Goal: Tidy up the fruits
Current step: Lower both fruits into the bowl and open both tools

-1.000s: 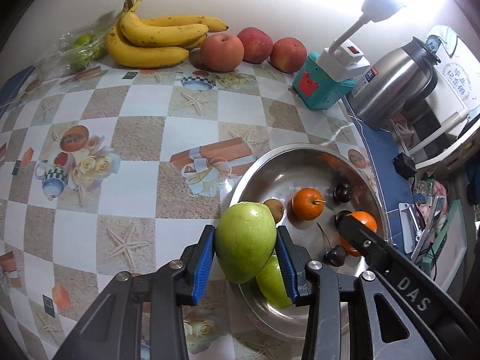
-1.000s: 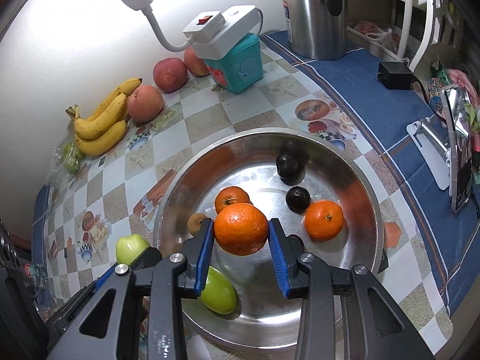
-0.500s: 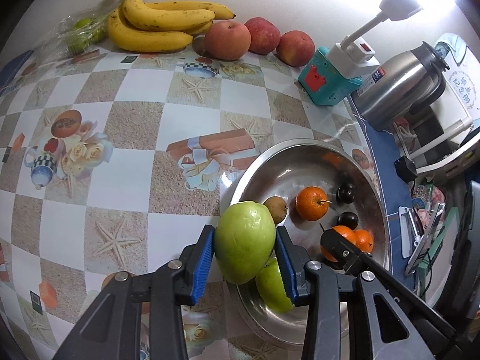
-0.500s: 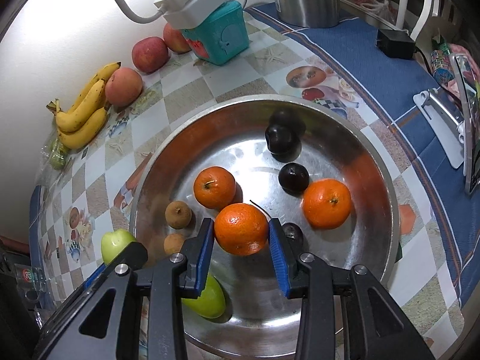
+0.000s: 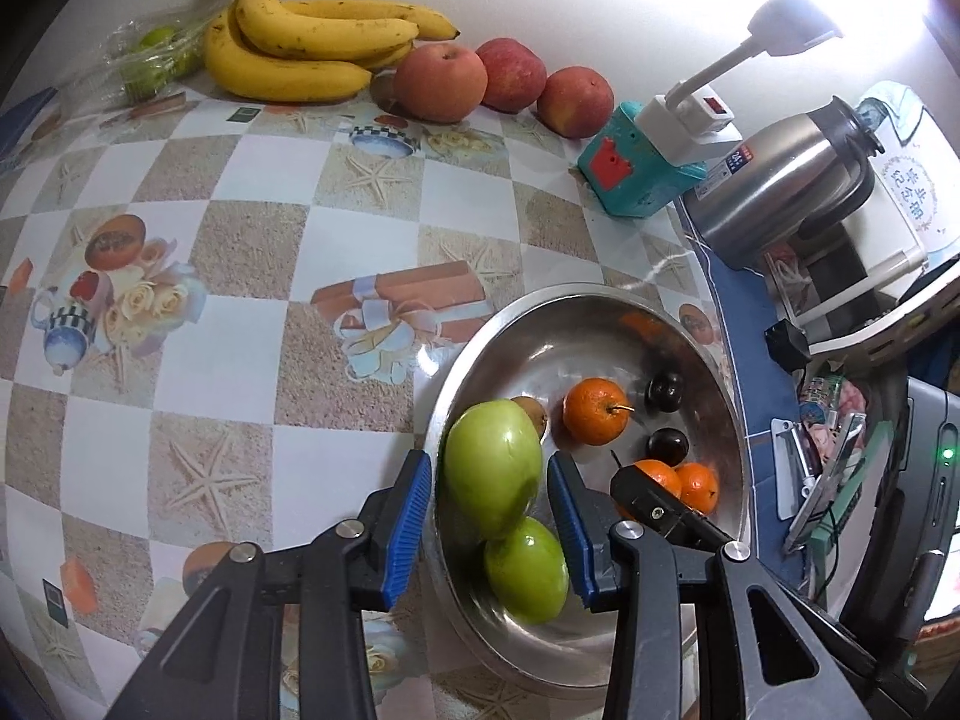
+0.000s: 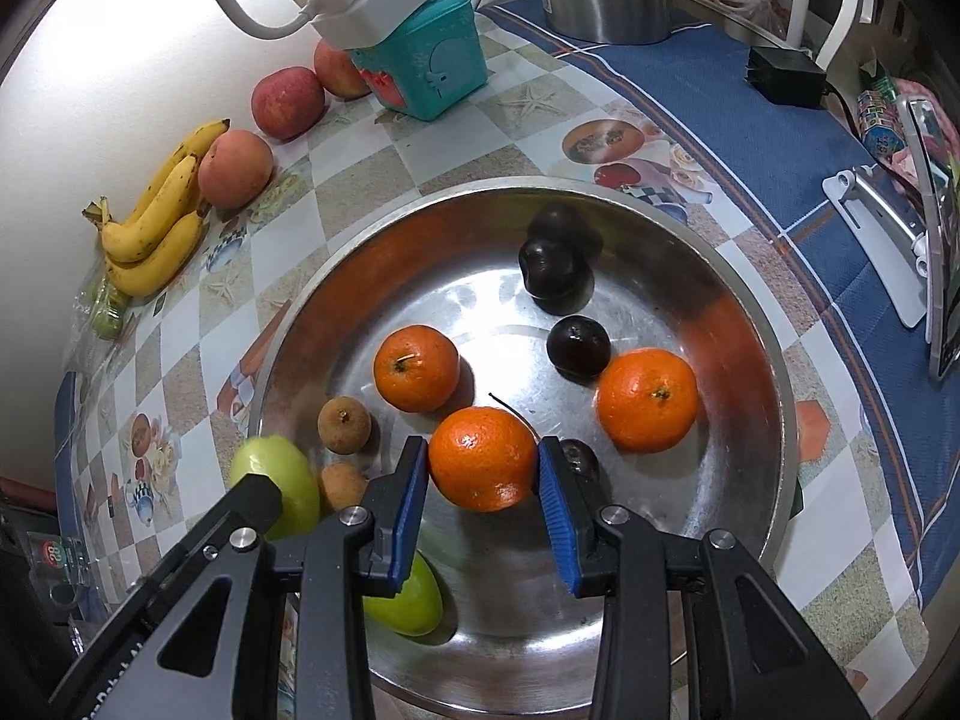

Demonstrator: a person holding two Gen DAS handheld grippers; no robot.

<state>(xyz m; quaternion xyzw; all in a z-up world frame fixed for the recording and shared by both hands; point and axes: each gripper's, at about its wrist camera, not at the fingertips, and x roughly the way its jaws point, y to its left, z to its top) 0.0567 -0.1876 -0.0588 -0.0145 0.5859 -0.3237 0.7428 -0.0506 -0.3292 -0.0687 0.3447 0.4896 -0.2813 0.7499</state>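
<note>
The left gripper [image 5: 489, 507] held a big green fruit [image 5: 493, 467] between its blue fingers [image 5: 410, 525]. The fingers were closed on it, one on each side. The fruit hung over the near edge of the shiny metal bowl [image 5: 729, 420], right above a second green fruit [image 5: 527, 564] that lay inside the bowl.

The right gripper [image 6: 483, 483] held an orange [image 6: 483, 459] in the same way, with its blue fingers [image 6: 408, 510] pressed against both sides. The orange was low over the middle of the metal bowl [image 6: 774, 384].

More fruit lay in the bowl. There were two other oranges [image 6: 416, 367], one to the left and one to the right of the held one. Three dark round fruits [image 6: 578, 345] were there too, and one of them was partly hidden behind a finger. Two small brown fruits [image 6: 344, 424] sat near the left wall of the bowl.

The bowl stood on a surface [image 5: 240, 252] with a checked cloth that had pictures of starfish and teapots. Far back by the wall lay a bunch of bananas [image 5: 312, 48] and three red apples [image 5: 441, 81] in a row. Beside the apples stood a teal box [image 5: 630, 180] with a white plug lamp [image 5: 696, 120] on top. A steel jug [image 5: 780, 180] stood near it on a blue cloth.
</note>
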